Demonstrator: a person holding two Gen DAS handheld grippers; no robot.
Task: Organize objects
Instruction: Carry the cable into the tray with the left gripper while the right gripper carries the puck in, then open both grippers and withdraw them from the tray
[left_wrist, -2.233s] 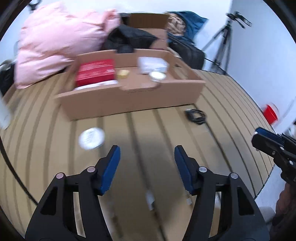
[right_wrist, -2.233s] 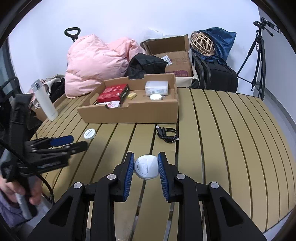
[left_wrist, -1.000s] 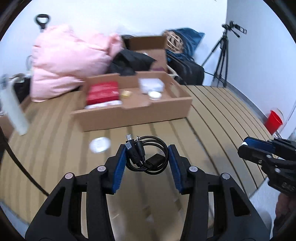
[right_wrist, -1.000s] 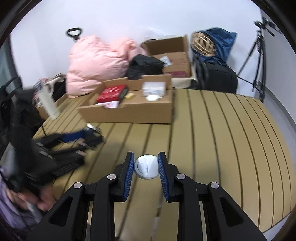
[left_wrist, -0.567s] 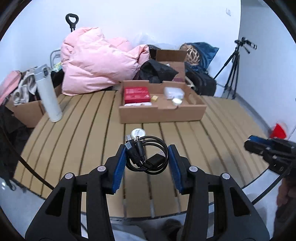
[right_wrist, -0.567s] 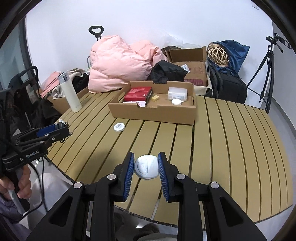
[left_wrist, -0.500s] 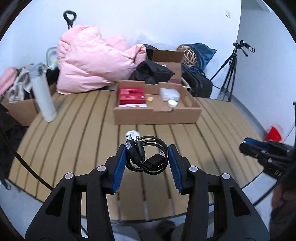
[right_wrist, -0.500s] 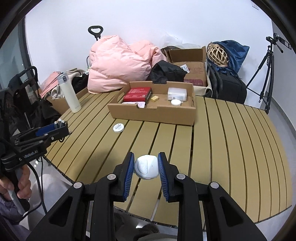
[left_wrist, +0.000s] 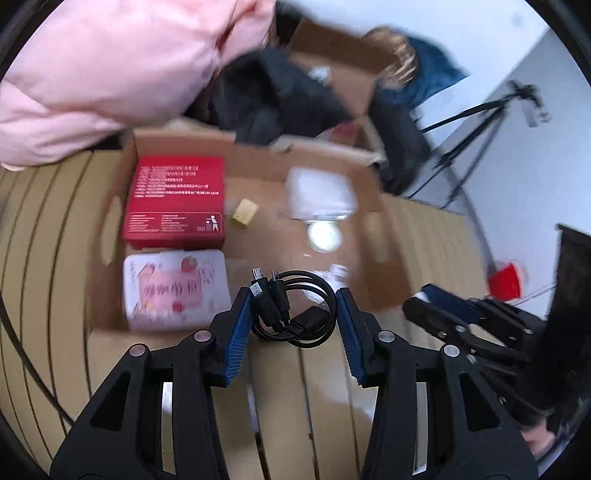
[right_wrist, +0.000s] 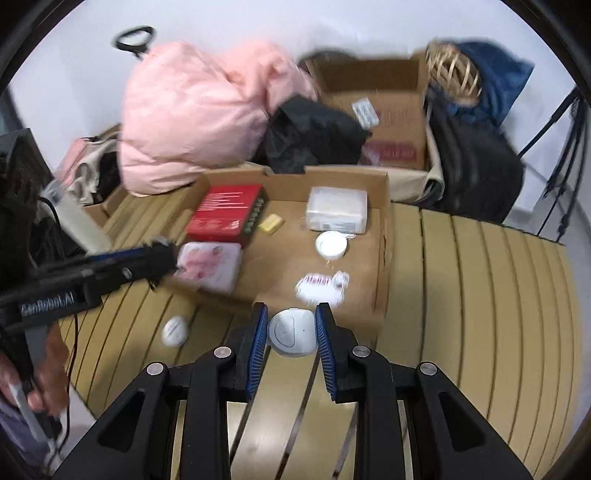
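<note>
Left claw (left_wrist: 293, 325) pinching coiled black cable (left_wrist: 293, 308); right claw (right_wrist: 291, 334) pinching round white puck (right_wrist: 292, 331).

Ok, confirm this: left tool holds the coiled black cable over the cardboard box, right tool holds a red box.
Not quite. The right tool holds a round white case, as the right wrist view shows. The rest stands: the left tool holds the coiled black cable over the cardboard box.
</note>
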